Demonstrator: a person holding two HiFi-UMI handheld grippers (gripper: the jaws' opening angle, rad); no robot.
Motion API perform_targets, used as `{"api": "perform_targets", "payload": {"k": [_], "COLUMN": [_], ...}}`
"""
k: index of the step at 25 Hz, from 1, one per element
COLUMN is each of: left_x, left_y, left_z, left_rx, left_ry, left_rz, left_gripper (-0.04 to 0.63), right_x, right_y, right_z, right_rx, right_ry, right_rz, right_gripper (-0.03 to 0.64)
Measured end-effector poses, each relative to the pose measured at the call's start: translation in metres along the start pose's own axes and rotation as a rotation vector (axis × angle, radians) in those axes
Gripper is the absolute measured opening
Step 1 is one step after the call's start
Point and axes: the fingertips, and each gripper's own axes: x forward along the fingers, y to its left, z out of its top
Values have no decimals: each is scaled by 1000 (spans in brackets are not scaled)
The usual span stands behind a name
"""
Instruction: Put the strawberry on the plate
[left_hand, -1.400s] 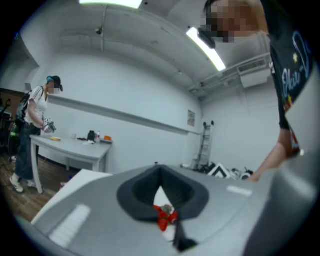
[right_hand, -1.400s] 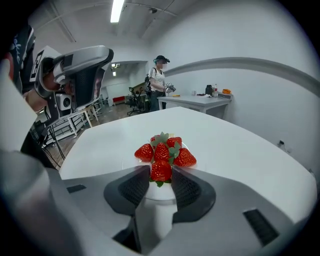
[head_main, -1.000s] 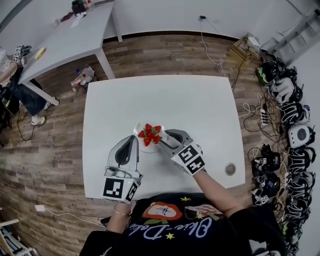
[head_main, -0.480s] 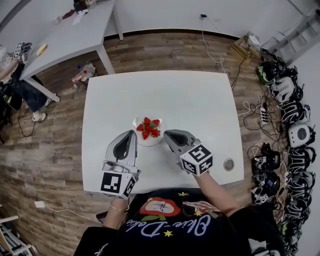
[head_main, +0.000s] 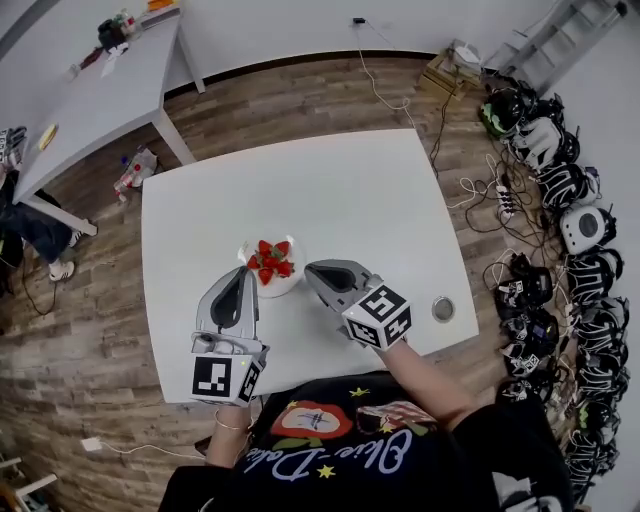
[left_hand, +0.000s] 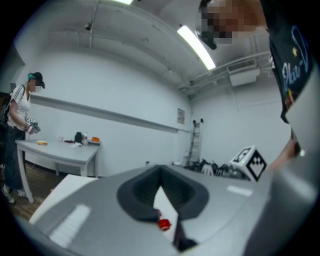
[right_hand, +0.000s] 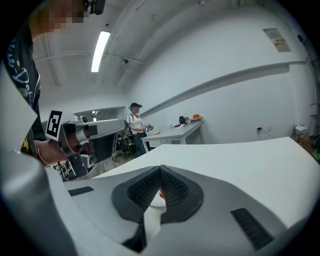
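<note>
Several red strawberries lie heaped on a small white plate on the white table. My left gripper rests just left of and below the plate, jaws shut and empty. On the plate's right side, my right gripper points at it, also shut with nothing held. In the left gripper view the closed jaws leave a slit through which one strawberry shows. The right gripper view shows its meshed pads together, a sliver of red strawberry beyond them.
A small round disc lies near the table's right front edge. A second white table stands at the back left, with a person beside it. Headsets and cables crowd the floor on the right.
My right gripper has pulled back from the plate, where its open jaws were at the strawberries, and has shut empty. The left gripper has barely moved. The head view has shifted.
</note>
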Motion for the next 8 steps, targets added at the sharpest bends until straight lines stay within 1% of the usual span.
{"api": "perform_targets", "payload": {"k": [3,8], "left_x": [1,-1], "left_y": [3,18], "left_z": [-5,-19], "left_rx": [-11,-51], "left_ry": [7,35], "left_rz": [-9,-18], "left_gripper": [-14,-14], "right_x": [3,15], "right_y": [5,15], "right_z": [2,0], "right_rx": [5,3], "right_ry": [-3,23], "right_rz": [-1,1], "right_gripper": [17,17]}}
